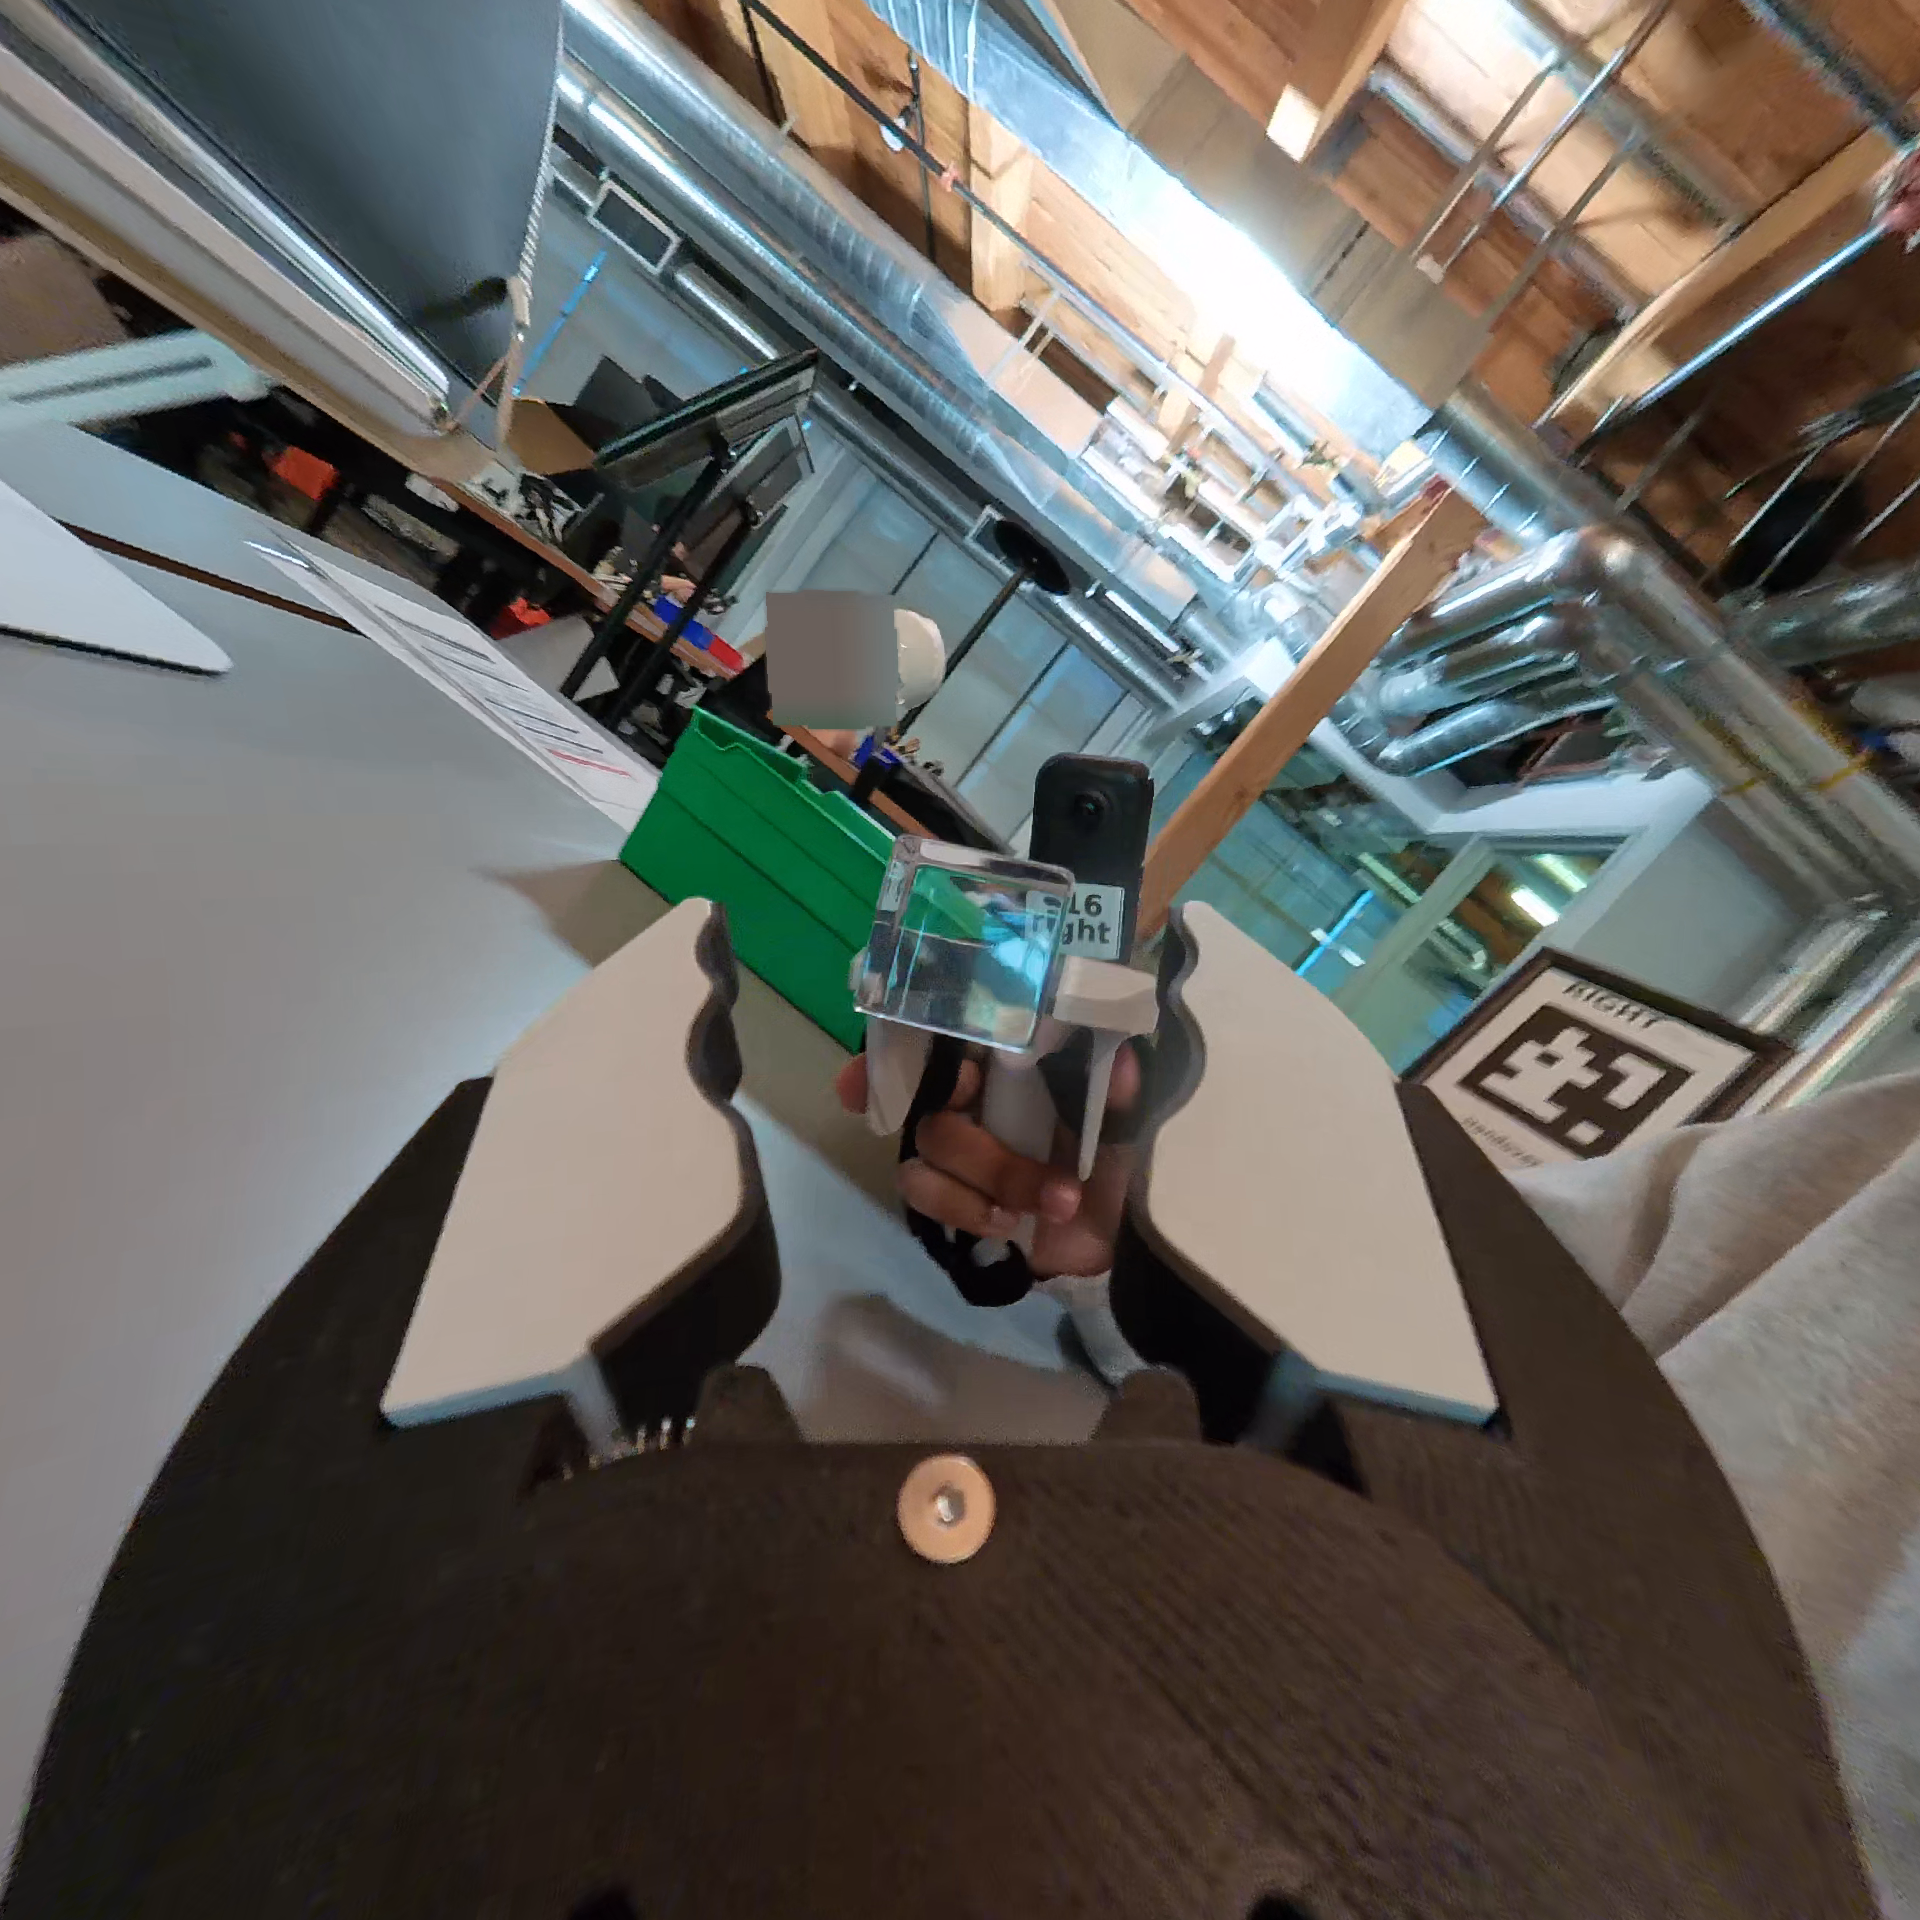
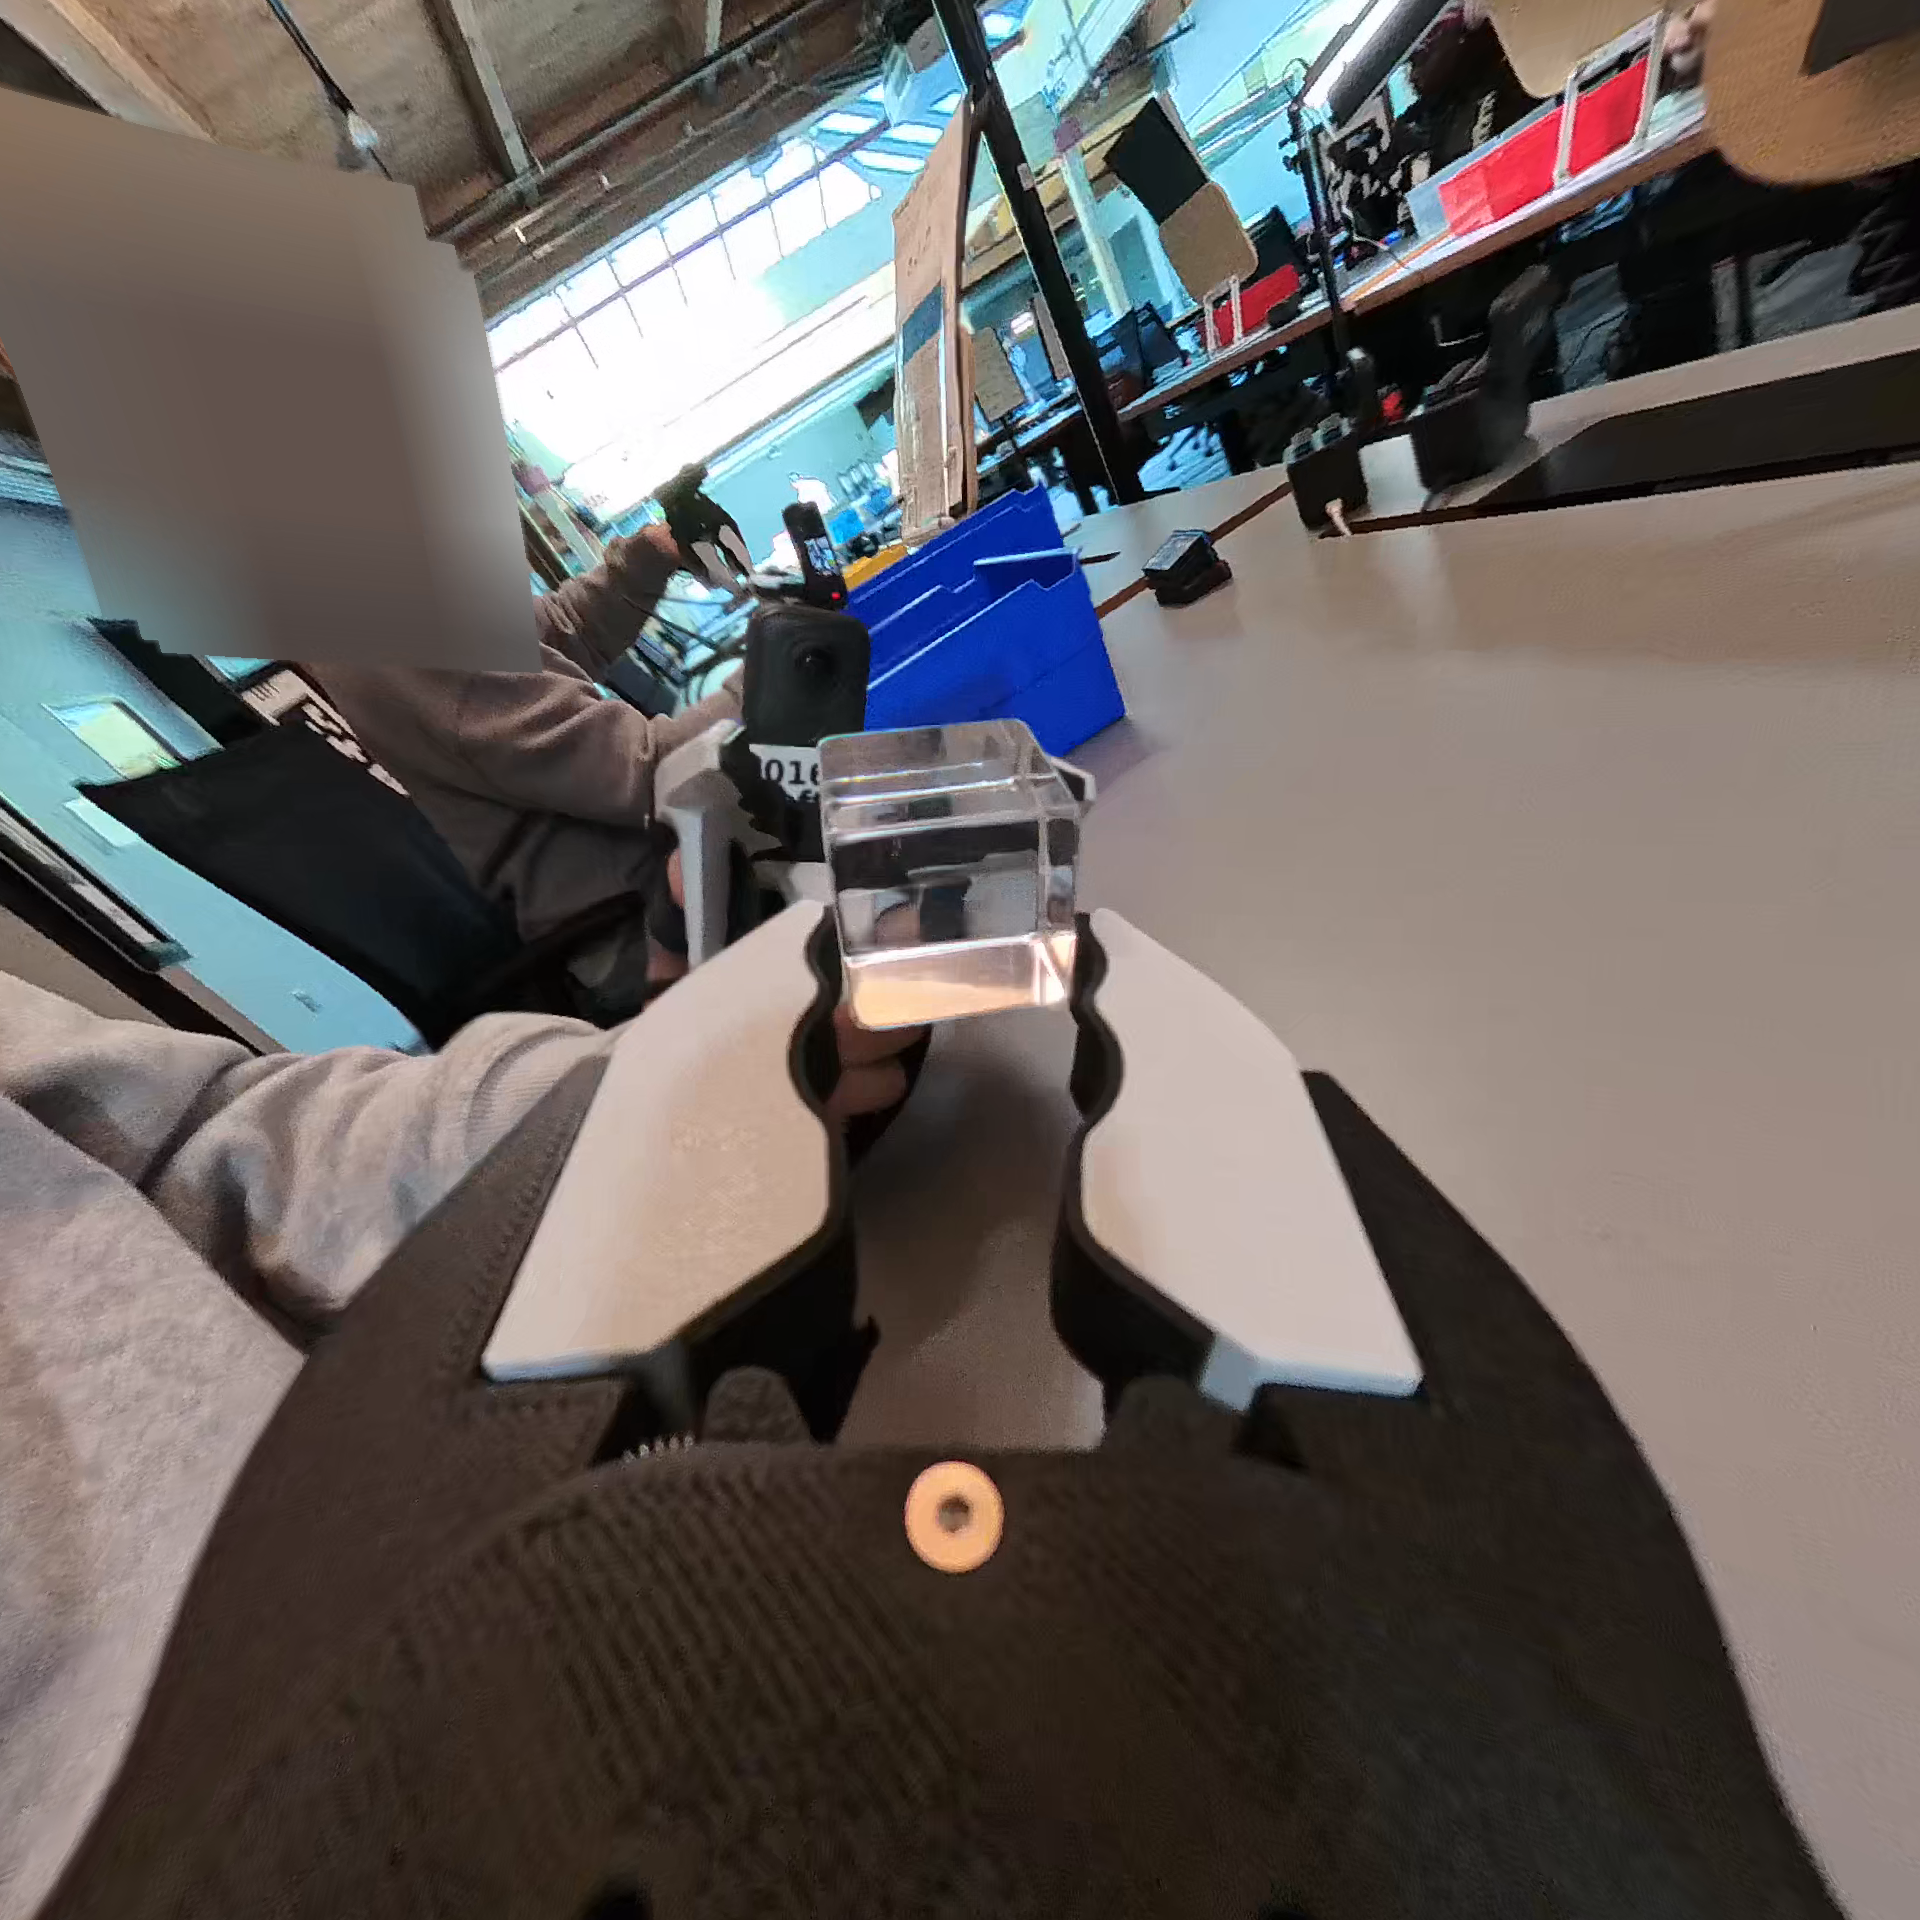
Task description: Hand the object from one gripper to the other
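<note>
A clear cube (image 2: 951, 883) is clamped between the tips of my right gripper (image 2: 956, 935), which is shut on it and holds it in the air beside the table. In the left wrist view the cube (image 1: 951, 956) shows straight ahead, in the right gripper (image 1: 977, 1023), which faces me with a hand on its grip. My left gripper (image 1: 945, 935) is wide open and empty, and the cube appears in the gap between its fingers without touching them. In the right wrist view one of the left gripper's fingers (image 2: 698, 862) stands just behind and left of the cube.
A grey table (image 2: 1507, 883) stretches to the right, with blue bins (image 2: 987, 644) and a small black device (image 2: 1184, 566) on it. A green bin (image 1: 769, 862) and a paper sheet (image 1: 468, 665) are on the table (image 1: 260, 987). A framed marker board (image 1: 1590, 1070) stands at the right. The grippers' ends are close to 4 centimeters from one another.
</note>
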Tool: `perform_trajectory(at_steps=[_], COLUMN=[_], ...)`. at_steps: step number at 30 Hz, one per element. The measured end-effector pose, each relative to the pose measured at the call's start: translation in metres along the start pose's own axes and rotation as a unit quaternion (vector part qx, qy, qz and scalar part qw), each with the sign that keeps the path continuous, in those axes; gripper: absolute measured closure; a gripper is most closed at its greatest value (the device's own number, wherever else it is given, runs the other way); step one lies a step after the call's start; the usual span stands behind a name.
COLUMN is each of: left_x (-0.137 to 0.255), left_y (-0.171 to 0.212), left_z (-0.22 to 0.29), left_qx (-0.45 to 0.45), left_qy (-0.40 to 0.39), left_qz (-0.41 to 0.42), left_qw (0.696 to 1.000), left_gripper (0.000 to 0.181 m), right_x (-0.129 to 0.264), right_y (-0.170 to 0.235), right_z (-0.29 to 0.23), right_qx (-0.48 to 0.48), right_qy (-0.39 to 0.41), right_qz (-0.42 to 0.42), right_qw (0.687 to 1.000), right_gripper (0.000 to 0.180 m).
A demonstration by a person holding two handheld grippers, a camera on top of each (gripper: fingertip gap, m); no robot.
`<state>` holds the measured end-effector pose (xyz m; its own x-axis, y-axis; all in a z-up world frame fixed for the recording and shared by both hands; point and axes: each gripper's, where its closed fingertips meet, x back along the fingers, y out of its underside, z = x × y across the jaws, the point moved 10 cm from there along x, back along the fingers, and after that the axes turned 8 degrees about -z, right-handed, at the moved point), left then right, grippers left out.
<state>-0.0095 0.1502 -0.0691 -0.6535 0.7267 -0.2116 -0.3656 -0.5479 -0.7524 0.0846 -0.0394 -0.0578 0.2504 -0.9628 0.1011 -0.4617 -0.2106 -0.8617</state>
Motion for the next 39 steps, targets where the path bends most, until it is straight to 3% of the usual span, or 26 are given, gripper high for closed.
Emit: perform_trajectory(at_steps=[1,5,10,14,19,26,30,35,39], left_x=[0.001,0.000,-0.004,-0.010,-0.018,-0.018,-0.018,-0.017,-0.011], left_y=[-0.001,-0.004,0.003,0.012,0.024,0.025,0.023,0.017,0.010], left_z=[0.001,0.010,0.025,0.029,0.031,0.028,0.026,0.015,0.005], left_qx=[-0.017,-0.147,-0.324,-0.352,-0.373,-0.368,-0.354,-0.257,-0.132], left_qy=[-0.011,-0.071,-0.111,-0.099,-0.080,-0.091,-0.100,-0.123,-0.098], left_qz=[-0.008,-0.070,-0.164,-0.194,-0.244,-0.262,-0.262,-0.250,-0.198], left_qw=[1.000,0.984,0.925,0.910,0.891,0.887,0.892,0.925,0.966], left_gripper=[0.101,0.091,0.089,0.092,0.110,0.133,0.135,0.136,0.136], right_x=[0.002,0.003,0.001,0.000,-0.003,-0.007,-0.007,0.003,0.019], right_y=[-0.001,0.004,0.012,0.018,0.025,0.029,0.030,0.021,0.003], right_z=[0.003,0.017,0.022,0.026,0.028,0.027,0.029,0.037,0.035], right_qx=[-0.017,-0.090,-0.174,-0.272,-0.324,-0.331,-0.318,-0.258,-0.139], right_qy=[-0.011,-0.079,-0.141,-0.182,-0.209,-0.226,-0.228,-0.195,-0.124], right_qz=[-0.001,-0.080,-0.140,-0.146,-0.154,-0.158,-0.134,-0.069,0.009], right_qw=[1.000,0.990,0.964,0.934,0.910,0.902,0.910,0.944,0.983], right_gripper=[0.136,0.137,0.137,0.137,0.137,0.137,0.135,0.119,0.117])
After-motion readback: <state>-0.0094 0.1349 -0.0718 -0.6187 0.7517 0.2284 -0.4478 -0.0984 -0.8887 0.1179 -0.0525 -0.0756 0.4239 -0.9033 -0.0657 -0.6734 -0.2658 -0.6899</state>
